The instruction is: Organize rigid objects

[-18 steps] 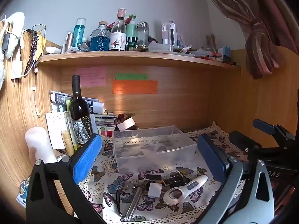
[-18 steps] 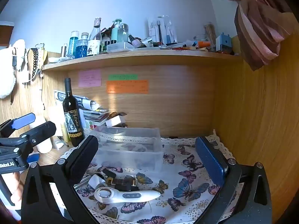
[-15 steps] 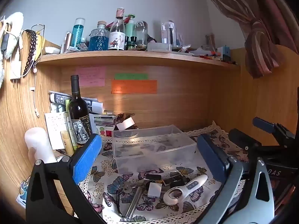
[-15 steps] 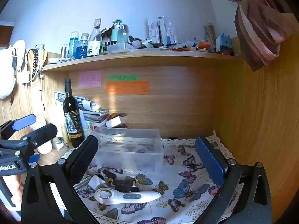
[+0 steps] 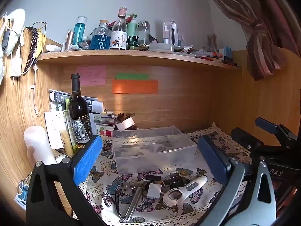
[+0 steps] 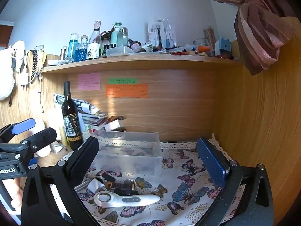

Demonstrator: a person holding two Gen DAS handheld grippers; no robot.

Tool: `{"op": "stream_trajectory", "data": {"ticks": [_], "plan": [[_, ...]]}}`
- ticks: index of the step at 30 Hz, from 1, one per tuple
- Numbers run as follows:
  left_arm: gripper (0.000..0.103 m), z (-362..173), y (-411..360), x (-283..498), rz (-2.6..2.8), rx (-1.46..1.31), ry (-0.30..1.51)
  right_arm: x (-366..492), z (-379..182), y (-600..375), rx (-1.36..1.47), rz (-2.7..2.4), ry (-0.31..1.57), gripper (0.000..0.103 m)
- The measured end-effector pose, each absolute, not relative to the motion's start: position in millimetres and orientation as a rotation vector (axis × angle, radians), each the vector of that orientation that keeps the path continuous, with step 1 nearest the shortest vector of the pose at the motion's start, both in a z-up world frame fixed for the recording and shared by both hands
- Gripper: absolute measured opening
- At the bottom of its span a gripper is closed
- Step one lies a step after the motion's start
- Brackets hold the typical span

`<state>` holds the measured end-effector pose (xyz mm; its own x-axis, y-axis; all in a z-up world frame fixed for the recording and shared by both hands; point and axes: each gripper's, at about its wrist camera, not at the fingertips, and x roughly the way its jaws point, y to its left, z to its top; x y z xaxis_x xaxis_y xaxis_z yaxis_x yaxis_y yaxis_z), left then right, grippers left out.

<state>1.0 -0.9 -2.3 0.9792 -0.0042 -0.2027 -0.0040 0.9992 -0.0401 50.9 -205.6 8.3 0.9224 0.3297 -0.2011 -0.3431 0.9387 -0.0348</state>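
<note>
At the bottom of the left wrist view the left gripper (image 5: 149, 156) hangs with its jaws spread wide apart and nothing between them; in the right wrist view the right gripper (image 6: 148, 158) stands likewise, jaws apart and empty. Low in the centre, on the butterfly cloth (image 5: 105, 171), lies a small heap: a white handheld device (image 5: 185, 189) with a round lens-like head, a metal rod (image 5: 132, 202) to its left, a white tag (image 5: 154, 191) and dark small pieces (image 5: 174, 180) between them, too jumbled to tell apart; just behind, at mid-frame, stands the clear plastic box (image 5: 152, 148); left of it a dark wine bottle (image 5: 79, 116) stands upright; across the top runs a wooden shelf (image 5: 131, 55) crowded with bottles.
</note>
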Motion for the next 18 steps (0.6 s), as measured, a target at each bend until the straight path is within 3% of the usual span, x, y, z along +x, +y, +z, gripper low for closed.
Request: {"op": "stream_trajectory", "data": {"ticks": [18], "plan": [[0.103, -1.1, -5.7, -1.9, 0.002, -0.037, 0.196, 48.3, 7.7, -206.7, -0.066, 0.347, 0.185, 0.103]]}}
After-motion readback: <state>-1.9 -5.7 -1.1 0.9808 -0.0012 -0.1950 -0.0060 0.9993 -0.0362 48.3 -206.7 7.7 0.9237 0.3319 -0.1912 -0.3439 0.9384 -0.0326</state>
